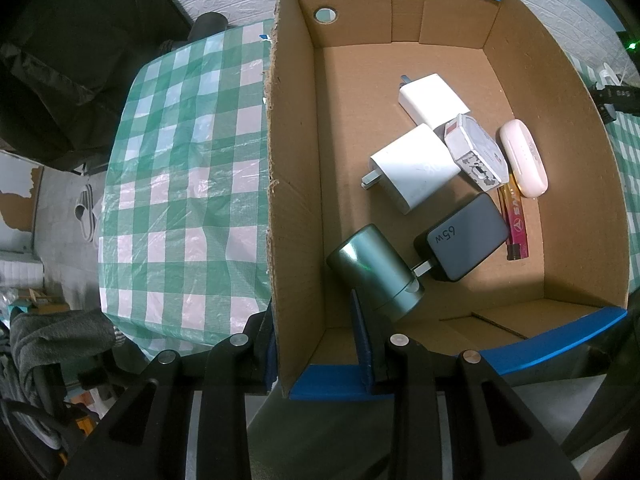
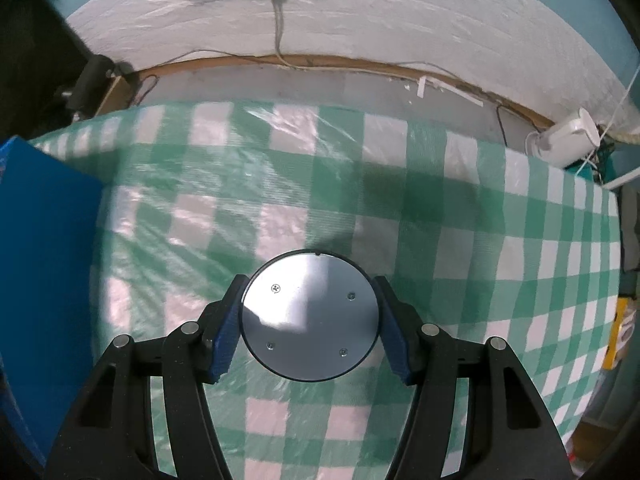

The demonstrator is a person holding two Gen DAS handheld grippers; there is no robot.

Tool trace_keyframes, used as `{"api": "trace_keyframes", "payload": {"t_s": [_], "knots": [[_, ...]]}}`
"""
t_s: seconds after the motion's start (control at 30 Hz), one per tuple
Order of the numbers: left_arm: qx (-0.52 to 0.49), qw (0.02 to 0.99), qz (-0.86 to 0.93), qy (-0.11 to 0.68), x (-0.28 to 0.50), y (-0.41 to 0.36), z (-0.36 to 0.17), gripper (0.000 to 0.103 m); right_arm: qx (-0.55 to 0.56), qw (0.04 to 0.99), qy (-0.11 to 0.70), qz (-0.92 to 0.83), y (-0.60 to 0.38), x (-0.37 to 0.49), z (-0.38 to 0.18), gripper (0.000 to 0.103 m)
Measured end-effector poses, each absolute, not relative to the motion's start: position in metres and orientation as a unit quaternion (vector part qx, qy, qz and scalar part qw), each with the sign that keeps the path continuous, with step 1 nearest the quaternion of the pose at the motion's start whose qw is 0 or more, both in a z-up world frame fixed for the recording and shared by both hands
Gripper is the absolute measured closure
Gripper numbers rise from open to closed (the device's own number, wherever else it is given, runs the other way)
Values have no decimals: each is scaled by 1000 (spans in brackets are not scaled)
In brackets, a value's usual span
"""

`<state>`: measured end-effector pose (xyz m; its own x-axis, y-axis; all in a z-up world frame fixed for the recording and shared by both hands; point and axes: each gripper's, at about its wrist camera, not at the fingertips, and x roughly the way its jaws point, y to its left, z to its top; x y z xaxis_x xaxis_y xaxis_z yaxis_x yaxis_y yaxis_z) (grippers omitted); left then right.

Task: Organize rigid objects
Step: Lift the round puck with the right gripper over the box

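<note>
Right tool (image 2: 310, 324) is clamped on a round dark puck (image 2: 310, 316), pads seated on opposite edges, held above the checked surface (image 2: 440, 240); the blue box wall (image 2: 48, 248) is seen at left. The puck is judged rigid, smooth and likely slippery, with screws in its face; a grip across the full diameter seems best. Left tool (image 1: 320, 344) is pinched on the near wall of the cardboard box (image 1: 280, 160). Farther in lie a green cylinder (image 1: 372, 268), black 65W charger (image 1: 460, 236), white adapters (image 1: 416, 168) and an earbud case (image 1: 522, 158).
</note>
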<state>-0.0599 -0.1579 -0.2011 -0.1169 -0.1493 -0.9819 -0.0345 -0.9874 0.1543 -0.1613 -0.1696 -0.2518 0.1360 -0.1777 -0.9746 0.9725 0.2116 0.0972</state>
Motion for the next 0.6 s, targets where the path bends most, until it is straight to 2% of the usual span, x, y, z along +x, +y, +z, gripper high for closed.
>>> {"api": "trace_keyframes", "payload": {"t_s": [0.6], "knots": [[664,39,-744,-69,-60,-158,-201,73,356,700,451,-425,-123,-98,-146,42]]}}
